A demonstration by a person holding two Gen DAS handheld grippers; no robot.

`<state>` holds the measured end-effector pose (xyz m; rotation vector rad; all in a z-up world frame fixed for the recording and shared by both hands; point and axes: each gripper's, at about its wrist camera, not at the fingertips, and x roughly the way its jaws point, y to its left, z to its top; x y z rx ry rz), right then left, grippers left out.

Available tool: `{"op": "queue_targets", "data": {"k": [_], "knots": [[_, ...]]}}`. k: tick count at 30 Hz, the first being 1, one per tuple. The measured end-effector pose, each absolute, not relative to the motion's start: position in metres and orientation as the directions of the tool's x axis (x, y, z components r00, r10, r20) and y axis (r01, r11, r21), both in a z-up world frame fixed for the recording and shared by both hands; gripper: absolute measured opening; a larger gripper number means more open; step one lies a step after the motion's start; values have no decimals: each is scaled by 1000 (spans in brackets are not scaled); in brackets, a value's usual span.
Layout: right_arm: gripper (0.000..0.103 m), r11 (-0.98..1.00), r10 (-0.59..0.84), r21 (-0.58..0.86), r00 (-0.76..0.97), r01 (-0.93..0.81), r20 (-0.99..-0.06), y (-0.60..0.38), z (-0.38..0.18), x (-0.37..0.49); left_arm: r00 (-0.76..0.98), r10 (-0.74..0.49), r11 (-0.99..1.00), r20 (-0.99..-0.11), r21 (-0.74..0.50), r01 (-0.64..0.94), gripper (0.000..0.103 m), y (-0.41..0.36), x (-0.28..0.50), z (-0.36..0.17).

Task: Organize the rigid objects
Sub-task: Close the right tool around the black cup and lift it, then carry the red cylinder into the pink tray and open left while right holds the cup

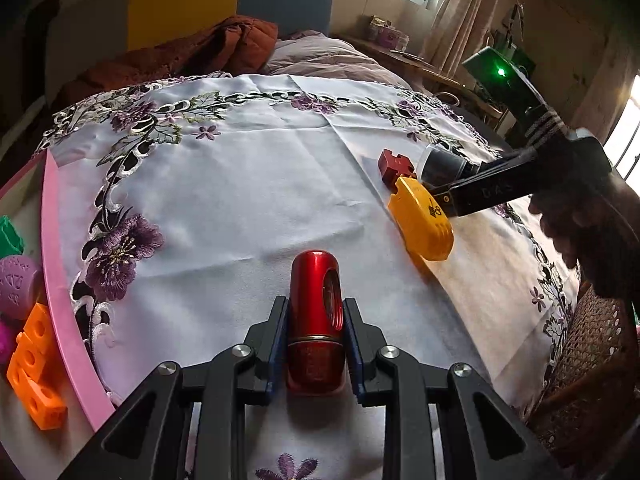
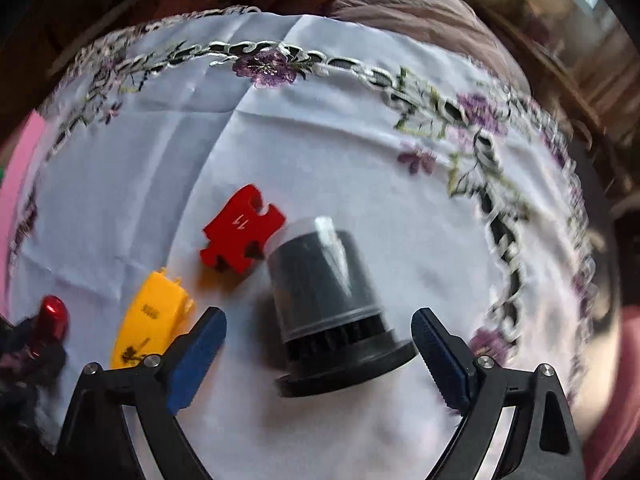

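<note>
Worktop [image 1: 248, 184] under white cloth with purple flower embroidery. Left claw [image 1: 316, 340] pinches a red metal cylinder [image 1: 316, 308], pads tight on both sides, cylinder lying on the cloth. Right claw [image 2: 320, 356] spread wide, blue pads clear of a dark grey canister [image 2: 324, 292] with clear cap and broad base, which lies between them. Red puzzle piece [image 2: 240, 232] touches the canister's cap end. Yellow plastic piece [image 2: 152, 320] just beside the right claw's left pad. Orange blocks [image 1: 36, 364] on a pink tray [image 1: 60, 304] at far left.
</note>
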<state>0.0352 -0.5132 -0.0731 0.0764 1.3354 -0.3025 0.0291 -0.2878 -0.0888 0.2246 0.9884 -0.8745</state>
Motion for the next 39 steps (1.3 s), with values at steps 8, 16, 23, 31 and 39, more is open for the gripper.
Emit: {"op": "queue_targets", "data": {"k": [8,16,23,31,39], "knots": [[83,966,-200,-162,189,200,-961,-524,-67,53,256,-541,651,-801,-206,731,26,-287,28,-89],[45,946,-169,-80,267,314,-949,-530,-82,42,277,-520,654,-808,-167,738,26,-290,25,-86],[46,939,-132,-19,307,343,-943,-539,-84,38,303,-519,668,-799,-158,727,26,-284,17,-71],[45,947,-156,-48,323,317,-934,-533,-85,35,362,-549,682,-753,-154,715,26,-267,6,-35],[46,952,-172,-69,336,297,-926,-531,-85,34,437,-571,723,-695,-173,669,26,-230,4,6]]}}
